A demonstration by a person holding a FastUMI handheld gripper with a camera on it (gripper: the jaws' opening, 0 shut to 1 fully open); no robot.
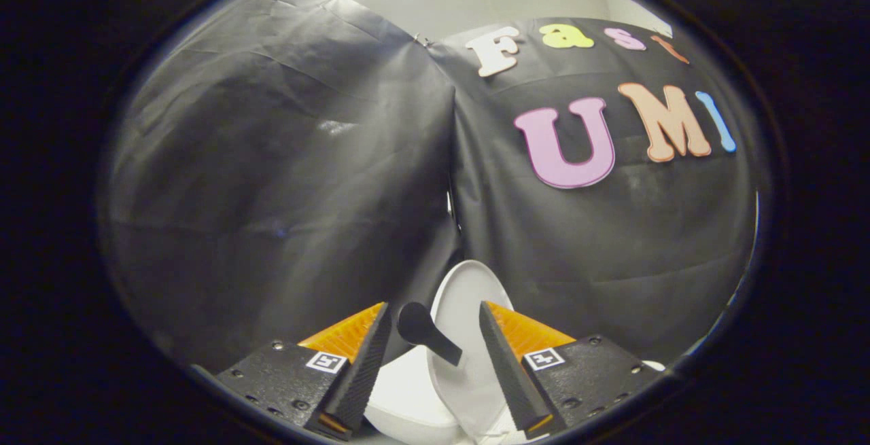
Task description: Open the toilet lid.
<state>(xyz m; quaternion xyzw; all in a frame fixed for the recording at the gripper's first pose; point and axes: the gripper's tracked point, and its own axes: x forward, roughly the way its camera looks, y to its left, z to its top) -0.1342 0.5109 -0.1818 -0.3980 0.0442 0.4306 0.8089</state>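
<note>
Hand-held gripper (435, 319) spread wide, fingers pressing on nothing. Glossy white oval plastic toilet lid (469, 289) stands raised upright just ahead, between the fingers, its black paddle-shaped handle (425, 333) sticking out toward the gripper; white toilet rim (408, 404) sits below, black cloth wall (285, 159) behind

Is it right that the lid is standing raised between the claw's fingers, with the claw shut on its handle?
Not quite. The gripper view shows the lid raised between the fingers, but the claw is open, its fingers apart either side of the handle.
</note>
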